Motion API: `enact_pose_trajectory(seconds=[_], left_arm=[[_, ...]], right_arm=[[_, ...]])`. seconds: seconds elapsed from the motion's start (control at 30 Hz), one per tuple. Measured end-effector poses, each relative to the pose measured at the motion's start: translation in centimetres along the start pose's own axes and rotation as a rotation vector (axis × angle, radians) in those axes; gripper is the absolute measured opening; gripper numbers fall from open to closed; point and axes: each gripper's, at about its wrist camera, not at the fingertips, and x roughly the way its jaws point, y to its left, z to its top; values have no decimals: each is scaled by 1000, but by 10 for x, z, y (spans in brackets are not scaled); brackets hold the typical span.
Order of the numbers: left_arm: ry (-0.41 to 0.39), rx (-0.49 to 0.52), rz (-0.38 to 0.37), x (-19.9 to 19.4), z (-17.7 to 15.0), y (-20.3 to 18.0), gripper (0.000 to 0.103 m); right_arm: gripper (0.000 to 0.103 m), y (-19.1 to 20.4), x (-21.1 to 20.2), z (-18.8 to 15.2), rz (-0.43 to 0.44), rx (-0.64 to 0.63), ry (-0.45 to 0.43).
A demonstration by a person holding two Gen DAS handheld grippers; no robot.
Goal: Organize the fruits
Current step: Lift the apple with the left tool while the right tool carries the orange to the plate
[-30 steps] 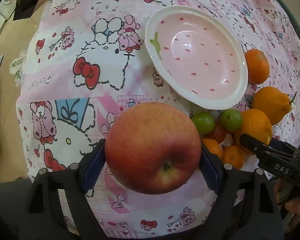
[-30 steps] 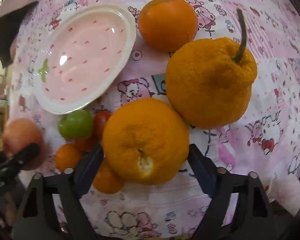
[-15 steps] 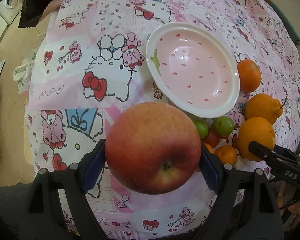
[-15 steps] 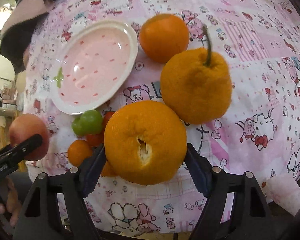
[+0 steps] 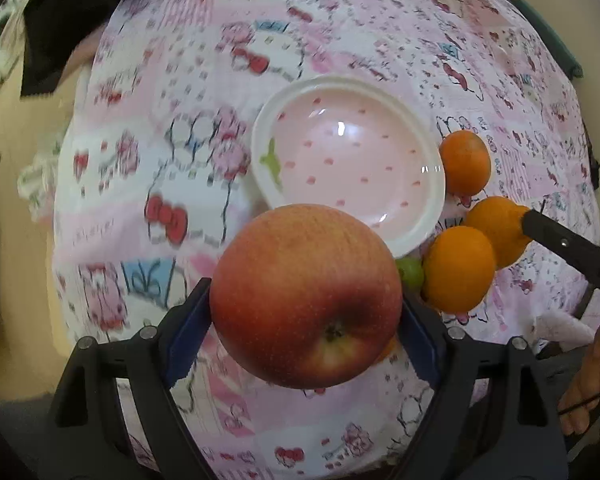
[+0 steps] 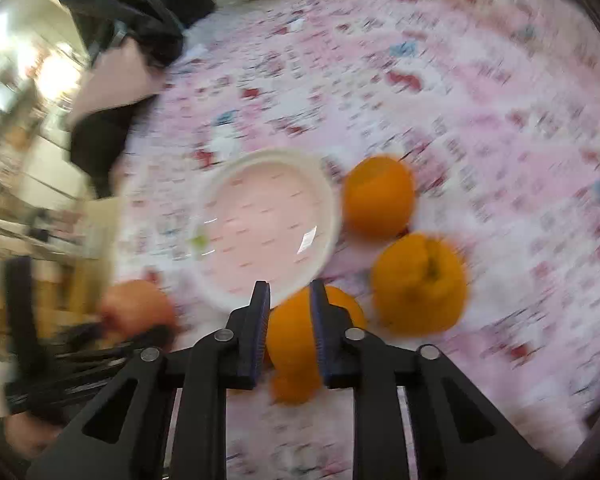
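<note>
My left gripper (image 5: 306, 312) is shut on a large red apple (image 5: 305, 296) and holds it above the cloth, just in front of the pink dotted plate (image 5: 400, 236). The plate is bare. In the right wrist view my right gripper (image 6: 289, 320) has its jaws narrowed to a small gap with nothing between them; an orange (image 6: 296, 336) lies on the cloth beneath them. The plate (image 6: 328, 200) lies ahead of it. The view is motion-blurred. The apple (image 6: 138, 308) shows at the left.
A round orange (image 5: 465, 162), a knobbly orange (image 5: 496, 228), another orange (image 5: 458, 268) and a green fruit (image 5: 411, 272) lie right of the plate on the pink patterned cloth (image 5: 172, 160). Black fabric (image 5: 64, 12) lies at the far left corner.
My right gripper has let go of the orange, pulled up and back, and its jaws have closed to a narrow gap. My left gripper has risen further with the apple.
</note>
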Motion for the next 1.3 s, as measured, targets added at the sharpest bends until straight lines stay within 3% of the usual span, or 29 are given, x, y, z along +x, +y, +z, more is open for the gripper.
enact_pose_trajectory(seconds=[0.2,0.27,0.3,0.33,0.53,0.63,0.77,0.8,0.83,0.97,1.07,1.17,1.3], left_arm=[[-21,-52,1,4,10,12,83],[-17,-69,-13,4,10,15,83],[-17,-77,-21,3,10,17,83],[-20,-84,-25,1,9,19,83],[-28,-155,-42,-5,8,31,83],[-28,-151,-46,-6,6,30,83],[-27,-146,-45,-4,4,30,83],[-27,-144,-42,-4,3,30,83],[-27,-142,-36,-3,2,31,83],[-24,-143,-23,-1,1,34,83],[-26,-139,-26,-2,3,34,83],[-42,-123,-30,-7,8,30,83],[-81,-18,12,-11,20,9,83]], right_arm=[[27,-37,-2,-5,23,129,22],[40,-48,-7,-11,19,164,18],[60,-54,-8,-14,15,196,20],[70,-60,-9,-18,23,225,20],[73,-61,29,-40,67,311,206],[90,-46,50,-36,7,274,221],[91,-37,82,-33,-41,267,260],[88,-39,87,-35,-49,271,274],[78,-40,90,-37,-60,275,285],[74,-37,73,-40,-62,235,257],[74,-38,55,-40,-7,254,221],[74,-27,33,-27,109,245,158],[74,-5,27,3,173,203,121]])
